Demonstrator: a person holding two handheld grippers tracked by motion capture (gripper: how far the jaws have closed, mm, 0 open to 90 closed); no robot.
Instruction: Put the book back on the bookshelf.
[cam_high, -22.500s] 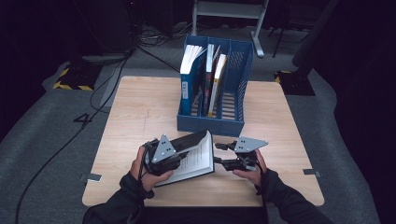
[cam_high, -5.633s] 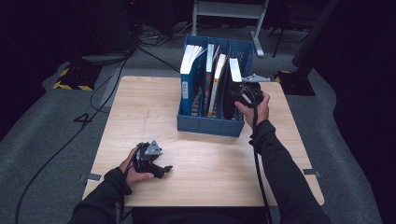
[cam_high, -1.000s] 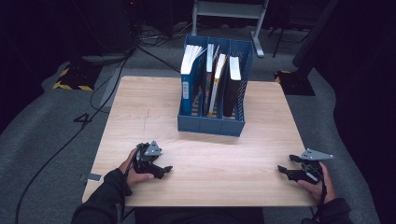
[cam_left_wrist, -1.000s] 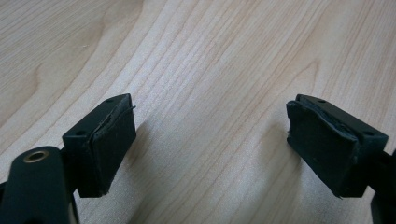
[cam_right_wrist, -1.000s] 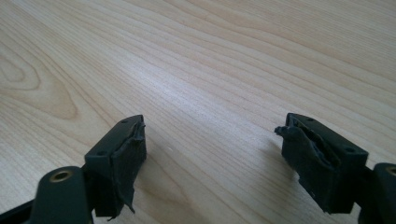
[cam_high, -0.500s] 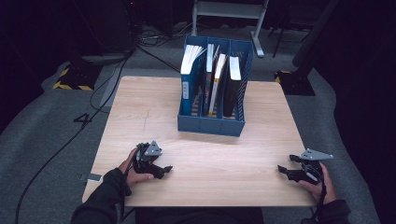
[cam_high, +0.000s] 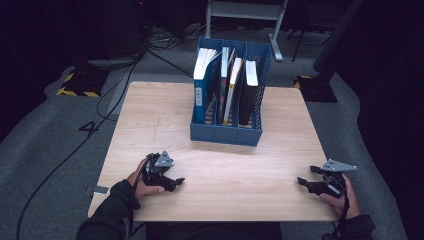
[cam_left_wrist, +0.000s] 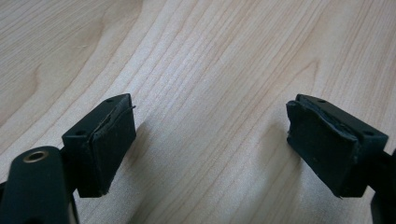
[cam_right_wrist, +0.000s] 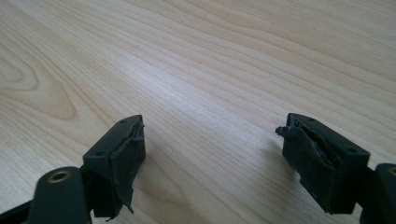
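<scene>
A blue file rack stands upright at the far middle of the wooden table, with several books and binders in its slots. My left gripper rests on the table near the front left, held by a hand, open with nothing between its pads. My right gripper rests near the front right edge, open and empty as well; its pads are worn and frayed. Both gripper views look down on bare wood grain.
A cable runs from the floor at the left toward the table's front left corner. A metal stand and dark equipment sit behind the table. The table edge lies just below both hands.
The right gripper has come back from the rack at the far right to the front right of the table, leaving a book in the rack. Over the last second nothing moved.
</scene>
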